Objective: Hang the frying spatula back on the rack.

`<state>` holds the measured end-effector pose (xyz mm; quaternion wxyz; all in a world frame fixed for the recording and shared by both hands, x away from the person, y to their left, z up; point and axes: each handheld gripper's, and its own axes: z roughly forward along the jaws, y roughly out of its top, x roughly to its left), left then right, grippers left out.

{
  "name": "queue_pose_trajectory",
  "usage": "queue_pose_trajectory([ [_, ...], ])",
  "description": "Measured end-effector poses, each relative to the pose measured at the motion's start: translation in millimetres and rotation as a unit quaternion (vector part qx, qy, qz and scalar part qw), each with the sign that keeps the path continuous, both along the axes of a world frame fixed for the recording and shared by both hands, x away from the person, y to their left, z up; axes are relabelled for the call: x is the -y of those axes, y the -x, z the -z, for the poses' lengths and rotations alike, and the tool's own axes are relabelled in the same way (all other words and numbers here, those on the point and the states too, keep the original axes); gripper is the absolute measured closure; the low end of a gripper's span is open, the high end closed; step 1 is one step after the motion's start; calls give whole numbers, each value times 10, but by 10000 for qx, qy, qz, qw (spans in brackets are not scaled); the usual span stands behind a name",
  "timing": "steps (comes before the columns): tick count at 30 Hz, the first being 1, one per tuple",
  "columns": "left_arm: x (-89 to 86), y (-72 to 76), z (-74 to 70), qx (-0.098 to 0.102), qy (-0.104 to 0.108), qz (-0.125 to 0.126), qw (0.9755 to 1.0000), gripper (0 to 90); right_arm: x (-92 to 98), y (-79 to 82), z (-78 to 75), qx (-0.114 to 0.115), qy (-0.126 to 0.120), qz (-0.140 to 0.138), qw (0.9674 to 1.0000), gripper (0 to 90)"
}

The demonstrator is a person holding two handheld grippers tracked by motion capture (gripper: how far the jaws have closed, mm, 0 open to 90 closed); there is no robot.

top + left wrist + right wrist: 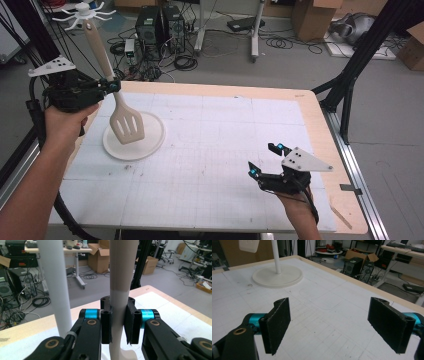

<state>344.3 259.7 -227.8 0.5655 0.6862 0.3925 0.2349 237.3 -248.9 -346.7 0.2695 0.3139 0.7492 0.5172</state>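
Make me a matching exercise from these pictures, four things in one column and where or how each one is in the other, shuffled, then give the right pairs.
Things:
1. slotted spatula
2. left gripper
3. right gripper
4. round stand base

States:
A. jaws wide apart, nothing between them
B. lies flat on the white table mat
C. held up by its handle, blade hanging down
D. jaws clamped on a pale handle

Pairs: 1-C, 2-D, 3-A, 4-B

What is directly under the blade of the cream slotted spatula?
In the high view, the cream slotted spatula hangs over the round white stand base. Its blade hides part of that base and the pole's foot.
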Motion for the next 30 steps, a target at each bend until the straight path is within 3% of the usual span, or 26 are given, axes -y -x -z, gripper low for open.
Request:
queue_pose_trajectory([
  [7, 6, -57, 42, -110, -191, -133, 9997, 778, 2, -1, 5, -5, -2, 16, 10000, 174],
  [14, -42, 0, 97, 32, -56, -180, 9998, 752, 29, 7, 22, -37, -40, 70, 10000, 174],
  [16, -85, 53, 127, 196, -18, -275, 9994, 588, 51, 8, 29, -56, -50, 94, 9999, 174],
  [20, -189, 179, 205, 552, -45, -194, 9983, 452, 85, 15, 45, -79, -103, 144, 9998, 174],
  [24, -305, 352, 322, 734, -35, -392, 9965, 338, 130, 30, 60, -142, -192, 223, 9995, 174],
  [27, -380, 496, 444, 929, 143, -266, 9952, 270, 181, 40, 100, -192, -224, 342, 9990, 174],
  [30, -413, 627, 623, 948, 381, 114, 9947, 168, 230, 65, 165, -349, -143, 482, 9981, 173],
])
